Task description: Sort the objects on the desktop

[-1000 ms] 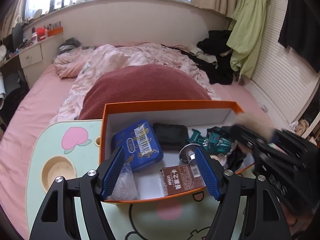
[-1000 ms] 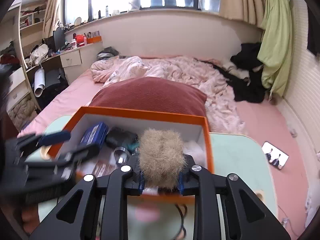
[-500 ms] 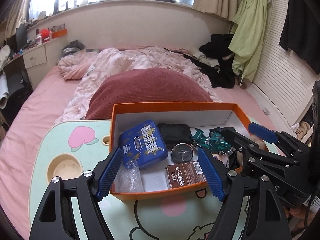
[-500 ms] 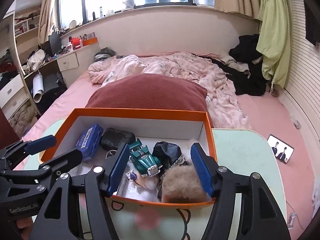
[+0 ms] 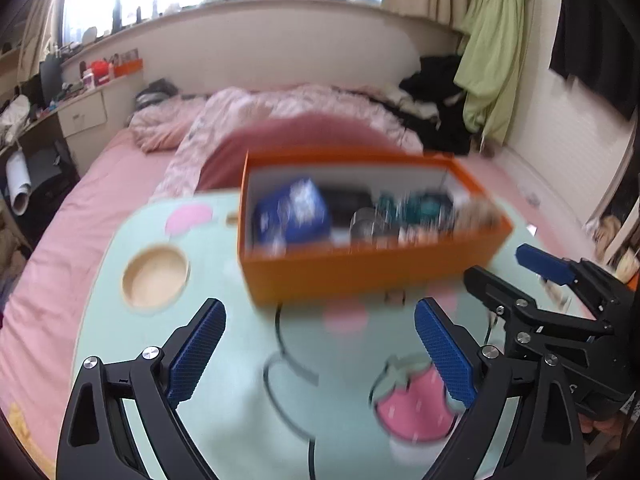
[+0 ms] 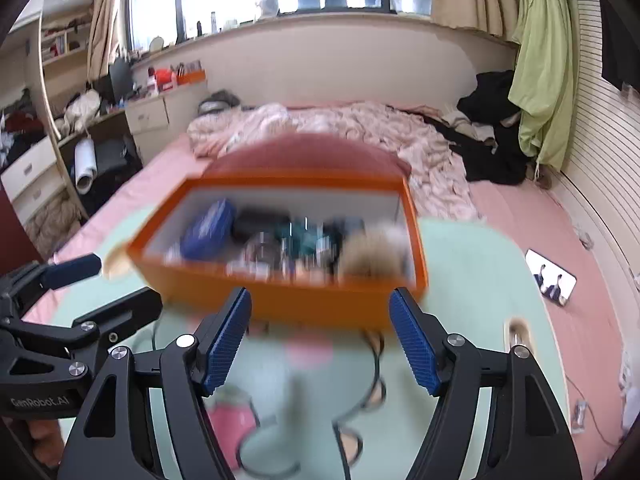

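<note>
An orange box (image 5: 360, 276) stands on the pale green lap table (image 5: 224, 400); it also shows in the right wrist view (image 6: 280, 304). It holds a blue tin (image 5: 292, 216), a green toy car (image 5: 416, 208), a metal cup (image 5: 364, 224) and a tan fur ball (image 6: 372, 256), all blurred. My left gripper (image 5: 320, 352) is open and empty, pulled back over the table. My right gripper (image 6: 320, 340) is open and empty just in front of the box; it also shows in the left wrist view (image 5: 516, 272).
The table has a round cup recess (image 5: 156, 276) at its left and a printed strawberry (image 5: 416, 404) near its front. Behind the box lie a red pillow (image 6: 304, 156) and a pink bed. A phone (image 6: 552, 282) lies on the bed at the right.
My right gripper opened and left the fur ball in the box's right end. Both grippers have since drawn back from the box toward the table's front.
</note>
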`<state>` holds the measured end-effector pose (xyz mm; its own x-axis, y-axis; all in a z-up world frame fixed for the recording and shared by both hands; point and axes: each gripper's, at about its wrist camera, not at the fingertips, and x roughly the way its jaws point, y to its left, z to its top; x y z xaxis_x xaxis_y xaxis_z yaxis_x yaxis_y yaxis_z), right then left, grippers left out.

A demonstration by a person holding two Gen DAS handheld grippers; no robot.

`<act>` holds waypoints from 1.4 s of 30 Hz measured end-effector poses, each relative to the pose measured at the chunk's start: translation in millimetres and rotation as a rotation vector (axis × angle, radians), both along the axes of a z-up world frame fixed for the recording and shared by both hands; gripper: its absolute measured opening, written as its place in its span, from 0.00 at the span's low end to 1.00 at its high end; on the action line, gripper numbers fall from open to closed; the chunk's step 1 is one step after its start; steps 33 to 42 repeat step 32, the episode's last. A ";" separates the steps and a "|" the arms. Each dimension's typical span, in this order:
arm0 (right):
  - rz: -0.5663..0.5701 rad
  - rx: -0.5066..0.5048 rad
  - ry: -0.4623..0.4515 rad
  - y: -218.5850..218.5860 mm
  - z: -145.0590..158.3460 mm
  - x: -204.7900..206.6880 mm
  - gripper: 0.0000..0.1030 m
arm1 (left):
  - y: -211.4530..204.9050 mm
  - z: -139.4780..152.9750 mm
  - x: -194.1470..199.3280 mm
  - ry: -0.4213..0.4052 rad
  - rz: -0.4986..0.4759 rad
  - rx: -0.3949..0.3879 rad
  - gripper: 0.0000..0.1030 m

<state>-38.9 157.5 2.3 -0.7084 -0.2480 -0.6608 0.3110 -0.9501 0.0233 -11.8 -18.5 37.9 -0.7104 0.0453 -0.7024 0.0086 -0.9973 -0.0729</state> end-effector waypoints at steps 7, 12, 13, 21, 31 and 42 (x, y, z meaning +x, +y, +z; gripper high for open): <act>-0.002 0.070 -0.108 4.9 -36.3 15.2 0.70 | 11.3 -37.8 12.4 -0.106 0.022 -0.093 0.93; -0.003 0.088 -0.164 9.7 -54.5 13.5 0.77 | -3.1 -49.3 7.4 -0.137 0.079 -0.055 0.98; 0.000 0.089 -0.165 10.4 -55.3 13.6 0.79 | -5.3 -50.8 6.9 -0.141 0.095 -0.060 0.99; 0.048 0.104 -0.179 3.5 -65.2 12.2 1.00 | -8.0 -57.0 7.4 -0.122 0.101 -0.060 1.00; 0.048 0.104 -0.178 4.6 -67.2 12.4 1.00 | -7.9 -56.7 6.5 -0.116 0.097 -0.061 1.00; 0.048 0.104 -0.178 4.6 -67.2 12.4 1.00 | -7.5 -56.3 6.1 -0.116 0.097 -0.061 1.00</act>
